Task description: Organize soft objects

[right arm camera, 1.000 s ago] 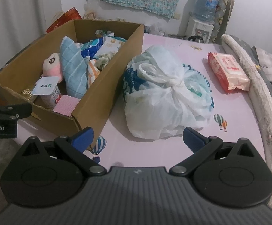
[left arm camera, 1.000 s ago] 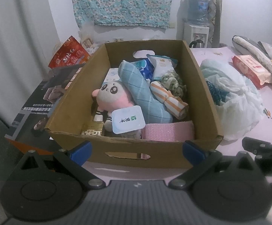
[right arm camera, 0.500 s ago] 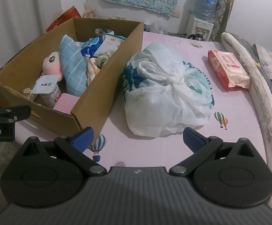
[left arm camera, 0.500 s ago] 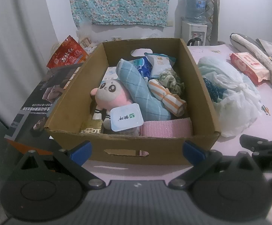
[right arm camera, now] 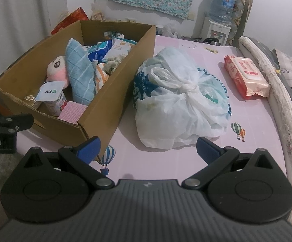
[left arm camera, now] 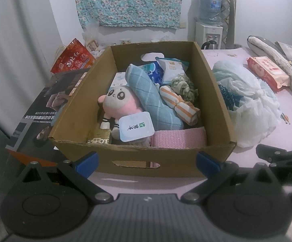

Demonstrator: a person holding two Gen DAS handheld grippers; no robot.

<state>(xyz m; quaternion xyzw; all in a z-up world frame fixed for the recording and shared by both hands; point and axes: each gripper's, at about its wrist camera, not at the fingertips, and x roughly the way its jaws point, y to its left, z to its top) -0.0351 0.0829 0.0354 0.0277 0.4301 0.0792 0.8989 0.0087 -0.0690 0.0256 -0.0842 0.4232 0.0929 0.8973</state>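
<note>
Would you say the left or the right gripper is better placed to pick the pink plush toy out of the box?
Probably the left gripper: open and facing the cardboard box, with the plush toy ahead. The right gripper faces the plastic bag.

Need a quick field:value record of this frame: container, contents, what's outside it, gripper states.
container: cardboard box, open top, on pink mat
soft items in box: pink plush toy, blue checked rolled towel, orange striped rolled cloth, green scrunchie
other in box: yogurt cup, snack packets, pink flat pack
outside box: tied white plastic bag to its right; wet wipes pack farther right
left gripper: jaws open, empty, before the box's near wall
right gripper: jaws open, empty, facing the bag
</note>
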